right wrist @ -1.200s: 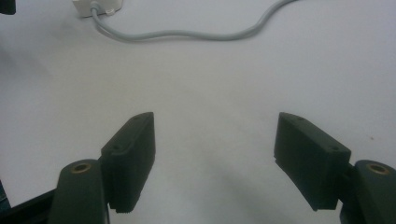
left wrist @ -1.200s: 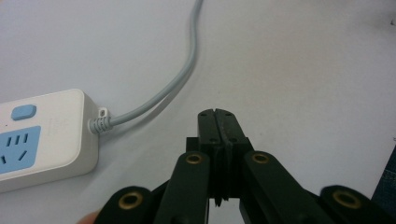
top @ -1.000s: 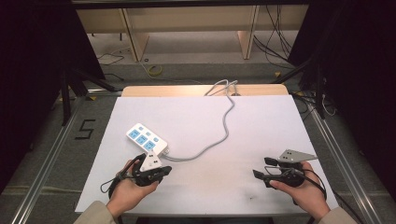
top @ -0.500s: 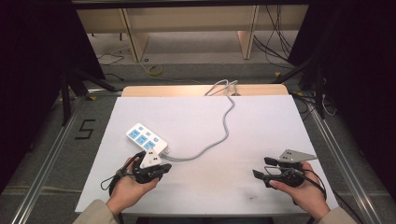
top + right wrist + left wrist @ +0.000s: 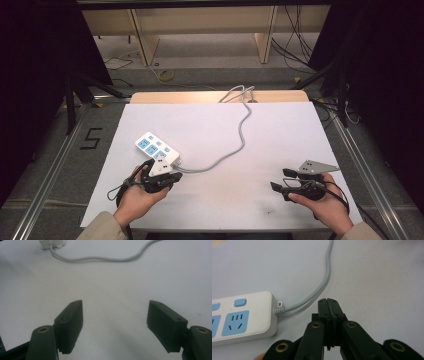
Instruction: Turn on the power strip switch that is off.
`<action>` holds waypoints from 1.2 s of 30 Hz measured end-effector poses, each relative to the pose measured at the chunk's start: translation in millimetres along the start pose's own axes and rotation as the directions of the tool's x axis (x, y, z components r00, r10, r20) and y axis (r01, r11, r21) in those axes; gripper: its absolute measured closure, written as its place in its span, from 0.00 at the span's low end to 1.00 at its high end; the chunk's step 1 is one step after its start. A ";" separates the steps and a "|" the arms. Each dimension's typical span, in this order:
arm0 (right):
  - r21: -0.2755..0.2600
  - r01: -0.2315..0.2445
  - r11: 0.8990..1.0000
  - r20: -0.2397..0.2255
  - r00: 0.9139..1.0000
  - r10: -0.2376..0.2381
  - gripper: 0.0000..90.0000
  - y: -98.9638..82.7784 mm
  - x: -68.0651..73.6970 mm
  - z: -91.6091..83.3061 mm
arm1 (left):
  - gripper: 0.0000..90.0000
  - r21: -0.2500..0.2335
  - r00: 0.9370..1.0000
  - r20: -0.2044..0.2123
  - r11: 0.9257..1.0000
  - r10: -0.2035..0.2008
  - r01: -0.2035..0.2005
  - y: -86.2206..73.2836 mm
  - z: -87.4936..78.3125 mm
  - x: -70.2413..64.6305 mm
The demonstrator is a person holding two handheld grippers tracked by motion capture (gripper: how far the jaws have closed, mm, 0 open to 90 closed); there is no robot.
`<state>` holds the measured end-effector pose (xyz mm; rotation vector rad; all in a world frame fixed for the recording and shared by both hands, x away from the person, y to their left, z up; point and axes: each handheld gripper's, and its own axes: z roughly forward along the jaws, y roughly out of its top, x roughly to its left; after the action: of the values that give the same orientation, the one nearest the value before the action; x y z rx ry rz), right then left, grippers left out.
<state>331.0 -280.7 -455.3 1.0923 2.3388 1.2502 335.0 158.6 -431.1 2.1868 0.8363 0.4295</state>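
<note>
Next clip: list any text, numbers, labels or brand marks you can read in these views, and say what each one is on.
"5": a dark figure marked on the grey floor left of the table, seen in the high view.
Power strip: faint embossed marks beside the blue button in the left gripper view, too blurred to read.
Left hand-held gripper and right hand-held gripper: no lettering visible.

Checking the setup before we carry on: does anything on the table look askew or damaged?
Nothing looks damaged. The power strip lies diagonally on the white table, its grey cable snaking off the far edge.
</note>
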 end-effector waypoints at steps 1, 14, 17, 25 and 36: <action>0.000 0.000 1.000 0.000 1.000 0.000 0.33 0.0 0.0 0.0 | 1.00 0.001 1.000 -0.002 1.000 0.000 0.000 0.2 0.1 0.8; 0.001 0.001 1.000 0.001 1.000 -0.001 0.33 0.0 0.0 -0.1 | 1.00 -0.002 1.000 -0.024 1.000 -0.006 0.006 3.6 0.6 7.3; 0.001 0.002 1.000 0.001 1.000 -0.002 0.33 0.0 0.1 0.0 | 1.00 -0.002 1.000 -0.029 1.000 -0.010 0.010 4.5 0.7 9.2; 0.001 0.000 1.000 0.002 1.000 0.000 0.33 0.0 0.0 -0.1 | 1.00 0.005 0.999 -0.043 1.000 -0.015 0.016 6.1 2.5 13.5; 0.001 0.000 1.000 0.003 1.000 0.000 0.33 -0.1 -0.1 -0.1 | 1.00 0.011 0.998 -0.058 1.000 -0.026 0.027 8.9 4.2 21.3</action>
<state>331.0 -280.8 -455.3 1.0938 2.3375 1.2461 356.6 166.3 -426.4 2.1807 0.9003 0.4779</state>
